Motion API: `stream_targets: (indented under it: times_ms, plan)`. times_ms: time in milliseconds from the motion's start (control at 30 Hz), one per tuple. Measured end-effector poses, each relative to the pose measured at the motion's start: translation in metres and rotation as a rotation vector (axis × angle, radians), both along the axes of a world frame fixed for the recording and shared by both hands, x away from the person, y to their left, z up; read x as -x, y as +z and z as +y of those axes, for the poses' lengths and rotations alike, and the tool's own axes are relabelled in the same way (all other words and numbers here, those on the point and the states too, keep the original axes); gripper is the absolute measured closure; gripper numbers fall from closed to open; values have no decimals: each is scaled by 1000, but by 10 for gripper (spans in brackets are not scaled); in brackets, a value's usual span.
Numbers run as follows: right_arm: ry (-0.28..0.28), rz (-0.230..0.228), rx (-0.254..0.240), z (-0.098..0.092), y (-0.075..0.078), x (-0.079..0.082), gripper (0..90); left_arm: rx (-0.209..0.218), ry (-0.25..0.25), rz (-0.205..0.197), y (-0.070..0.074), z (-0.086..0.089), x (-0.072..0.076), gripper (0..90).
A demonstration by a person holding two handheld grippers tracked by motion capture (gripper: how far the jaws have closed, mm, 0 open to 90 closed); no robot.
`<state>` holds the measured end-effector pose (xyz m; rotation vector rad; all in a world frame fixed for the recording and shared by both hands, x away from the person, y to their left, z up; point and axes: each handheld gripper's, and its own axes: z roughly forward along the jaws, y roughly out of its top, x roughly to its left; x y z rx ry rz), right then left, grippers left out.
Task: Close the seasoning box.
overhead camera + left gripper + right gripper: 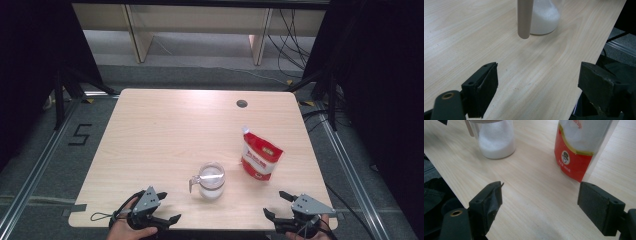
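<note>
At the table's near edge, left gripper (164,207) and right gripper (278,204) wait wide-jawed, empty; the jar (211,181) stands between, the upright pouch (260,155) nearer the right.

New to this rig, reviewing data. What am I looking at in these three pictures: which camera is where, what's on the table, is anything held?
There is no robot arm here. A person holds a two-jaw tool in each hand: the left gripper and the right gripper, both at the near edge of the wooden table.

The high view comes from a fixed camera above the person, looking forward and down. The two gripper views come from cameras riding on each tool, looking out between its black jaws.

On the table stand a clear glass jug with a side handle, partly filled with white granules, and a red and white pouch to its right, upright.

Nothing is held. Both pairs of jaws stand wide open over bare wood, short of the jug and the pouch.
</note>
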<state>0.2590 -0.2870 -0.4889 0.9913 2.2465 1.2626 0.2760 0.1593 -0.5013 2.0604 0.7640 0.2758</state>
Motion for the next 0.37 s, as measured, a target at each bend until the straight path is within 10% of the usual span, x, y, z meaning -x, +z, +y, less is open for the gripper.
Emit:
stream_targets:
  times_ms: [367]
  plan:
    - [9, -5, 2, 0, -2, -2, 189, -7, -8, -5, 1, 1, -1, 159]
